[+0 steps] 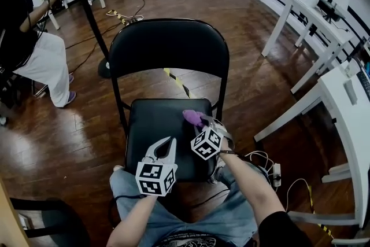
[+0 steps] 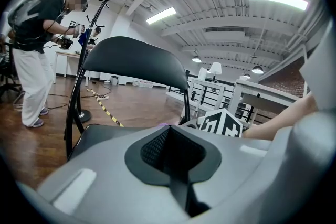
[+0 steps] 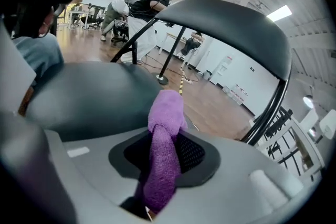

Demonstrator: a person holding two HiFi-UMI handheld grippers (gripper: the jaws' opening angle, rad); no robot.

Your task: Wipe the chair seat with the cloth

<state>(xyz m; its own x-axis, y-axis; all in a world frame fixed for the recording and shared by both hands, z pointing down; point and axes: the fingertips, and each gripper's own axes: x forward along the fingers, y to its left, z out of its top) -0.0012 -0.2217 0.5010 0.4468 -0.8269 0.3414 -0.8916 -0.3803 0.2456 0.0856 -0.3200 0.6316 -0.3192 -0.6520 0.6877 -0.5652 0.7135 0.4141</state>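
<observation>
A black folding chair stands in front of me, its seat [image 1: 159, 124] glossy and its backrest [image 1: 169, 46] upright behind it. My right gripper [image 1: 200, 122] is over the seat's far right part, shut on a purple cloth [image 1: 192, 117]. In the right gripper view the cloth [image 3: 165, 113] is rolled between the jaws and sticks out past the gripper [image 3: 168, 136] toward the seat [image 3: 89, 97]. My left gripper [image 1: 165, 146] hovers over the seat's near edge, shut and holding nothing. In the left gripper view that gripper [image 2: 170, 131] faces the seat [image 2: 102, 136] and backrest [image 2: 131, 60].
A person in a black top and white trousers [image 1: 34, 49] stands at the left beside a coat stand [image 1: 88, 6]. White tables [image 1: 341, 89] line the right side. Cables and a power strip [image 1: 276, 173] lie on the wooden floor by my right knee. Another chair [image 1: 52, 222] is at bottom left.
</observation>
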